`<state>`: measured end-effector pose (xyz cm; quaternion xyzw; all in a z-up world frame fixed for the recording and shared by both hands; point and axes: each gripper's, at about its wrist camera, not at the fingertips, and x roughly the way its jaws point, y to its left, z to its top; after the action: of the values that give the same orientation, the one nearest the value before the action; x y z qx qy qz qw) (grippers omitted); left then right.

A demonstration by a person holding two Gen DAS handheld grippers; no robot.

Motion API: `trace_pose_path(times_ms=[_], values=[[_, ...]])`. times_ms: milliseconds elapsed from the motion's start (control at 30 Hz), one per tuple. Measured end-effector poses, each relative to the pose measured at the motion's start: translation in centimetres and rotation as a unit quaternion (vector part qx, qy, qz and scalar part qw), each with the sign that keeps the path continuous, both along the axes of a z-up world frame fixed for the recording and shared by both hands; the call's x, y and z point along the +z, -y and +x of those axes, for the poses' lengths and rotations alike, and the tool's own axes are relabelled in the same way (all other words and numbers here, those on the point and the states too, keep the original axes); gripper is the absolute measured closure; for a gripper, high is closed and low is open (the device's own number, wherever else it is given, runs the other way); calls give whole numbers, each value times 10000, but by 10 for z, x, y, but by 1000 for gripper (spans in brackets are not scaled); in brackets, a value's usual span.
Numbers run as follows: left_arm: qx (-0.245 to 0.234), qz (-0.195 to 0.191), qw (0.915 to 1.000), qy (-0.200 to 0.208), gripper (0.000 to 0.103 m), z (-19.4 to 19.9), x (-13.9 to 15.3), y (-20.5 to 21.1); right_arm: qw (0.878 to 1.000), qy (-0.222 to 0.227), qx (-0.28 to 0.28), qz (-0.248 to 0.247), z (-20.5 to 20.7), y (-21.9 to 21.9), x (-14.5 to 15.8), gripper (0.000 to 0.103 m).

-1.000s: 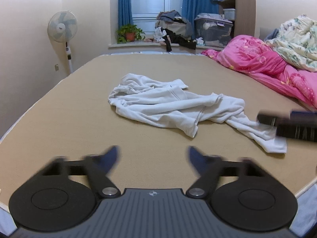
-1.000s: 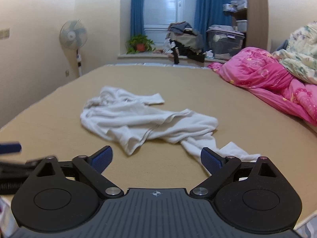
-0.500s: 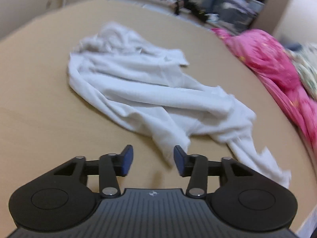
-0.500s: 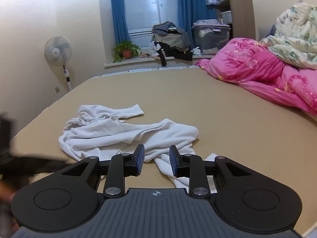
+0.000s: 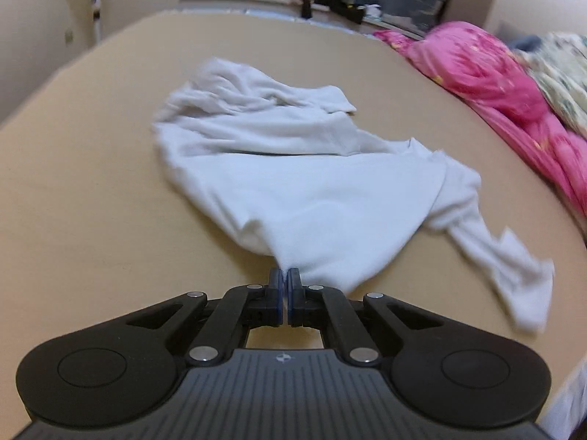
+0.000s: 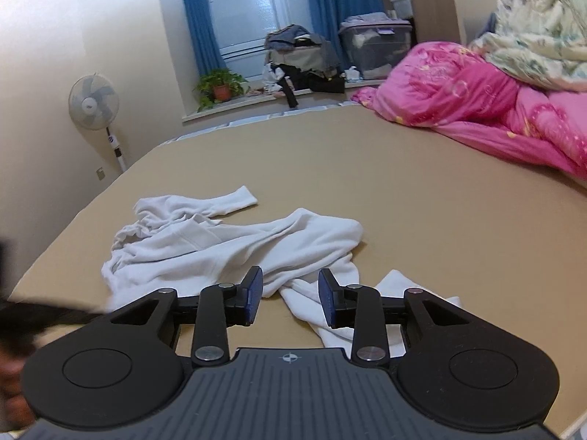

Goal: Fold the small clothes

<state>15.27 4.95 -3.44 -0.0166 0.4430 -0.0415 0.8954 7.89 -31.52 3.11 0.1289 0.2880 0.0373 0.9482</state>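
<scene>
Left gripper (image 5: 284, 275) is pinched tight, blue pads pressed together on the near edge of the white garment (image 5: 293, 168), and the fabric draws up into a little peak right where it meets the tips. Widen out first: the tan bed surface (image 5: 91, 198) fills both views, with a pink duvet (image 6: 458, 88) heaped along the right side and a floral quilt (image 6: 532, 33) on top of it, well away from the work. The garment sits crumpled in the middle of that tan surface, one sleeve (image 6: 234, 198) stretched out on the far side, another trailing off to the right as a twisted tail (image 5: 513, 271). Now the right gripper (image 6: 290, 293): jaws partly apart, holding nothing, poised low over that twisted strand of cloth, which lies between the pads but isn't nipped. By my reading this is the opening step, getting hold of the piece so it can be spread flat; no fold has been made. Next move looks like the right one dropping a touch and closing on the cloth, then both pulling apart to shake out the bunching. Catching a single layer rather than a whole wad is the tricky bit.
</scene>
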Motion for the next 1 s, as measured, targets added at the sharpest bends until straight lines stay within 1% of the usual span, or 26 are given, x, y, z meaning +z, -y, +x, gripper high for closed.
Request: trace_pose_path(times_ms=[67, 133, 167, 233, 267, 300, 333, 367, 400, 433, 467, 500, 533, 567, 600, 633, 667, 767, 833, 900, 933, 1000], values=[[9, 76, 10000, 45, 102, -35, 24, -34, 10000, 17, -47, 42, 0, 2, 2, 68], [114, 30, 9999, 33, 102, -68, 49, -70, 9999, 35, -68, 83, -2, 5, 3, 68], [188, -14, 9998, 66, 102, -83, 58, -86, 9999, 47, -65, 103, -3, 7, 4, 68], [393, -240, 9988, 135, 102, -104, 69, -114, 9999, 55, -93, 104, -2, 9, 5, 68], [424, -241, 9986, 221, 102, -109, 72, -124, 9999, 17, -114, 113, -1, 11, 4, 68], [447, -256, 9983, 258, 102, -112, 68, -130, 9998, -31, -131, 125, 1, 13, 3, 68], [491, -368, 9979, 223, 102, -114, 61, -138, 9997, -94, -176, 133, 4, 16, 1, 68], [580, -604, 9964, 96, 102, -114, 48, -146, 9995, -165, -242, 141, 8, 17, -2, 68], [645, -685, 9955, -74, 102, -112, 38, -150, 9991, -237, -302, 173, 11, 19, -5, 68], [694, -631, 9955, -109, 101, -110, 31, -152, 9986, -330, -357, 215, 15, 21, -9, 68], [726, -586, 9956, -30, 101, -109, 28, -153, 9978, -433, -410, 296, 19, 24, -12, 68], [755, -633, 9951, -5, 98, -105, 26, -156, 9967, -551, -447, 402, 25, 26, -17, 68], [781, -760, 9940, -6, 87, -102, 24, -158, 9959, -638, -442, 462, 28, 26, -23, 68], [796, -884, 9929, -12, 72, -99, 24, -160, 9949, -742, -398, 549, 33, 27, -29, 68], [792, -968, 9922, 11, 67, -98, 20, -159, 9936, -863, -318, 660, 40, 27, -35, 67], [777, -944, 9925, -28, 66, -93, 17, -157, 9925, -952, -234, 728, 43, 24, -41, 64], [785, -864, 9931, -86, 66, -90, 10, -156, 9915, -1043, -152, 765, 47, 21, -47, 58], [798, -570, 9943, -414, 66, -71, -12, -149, 9895, -1271, 125, 674, 60, 10, -62, 52], [791, -427, 9941, -602, 68, -65, -23, -148, 9878, -1435, 316, 511, 72, -1, -74, 52], [781, -310, 9943, -662, 77, -62, -30, -147, 9857, -1594, 413, 356, 81, -10, -87, 52], [796, -216, 9943, -677, 86, -62, -32, -146, 9847, -1644, 475, 336, 83, -13, -92, 52], [771, -158, 9947, -655, 96, -65, -31, -146, 9840, -1665, 610, 174, 82, -22, -97, 72]])
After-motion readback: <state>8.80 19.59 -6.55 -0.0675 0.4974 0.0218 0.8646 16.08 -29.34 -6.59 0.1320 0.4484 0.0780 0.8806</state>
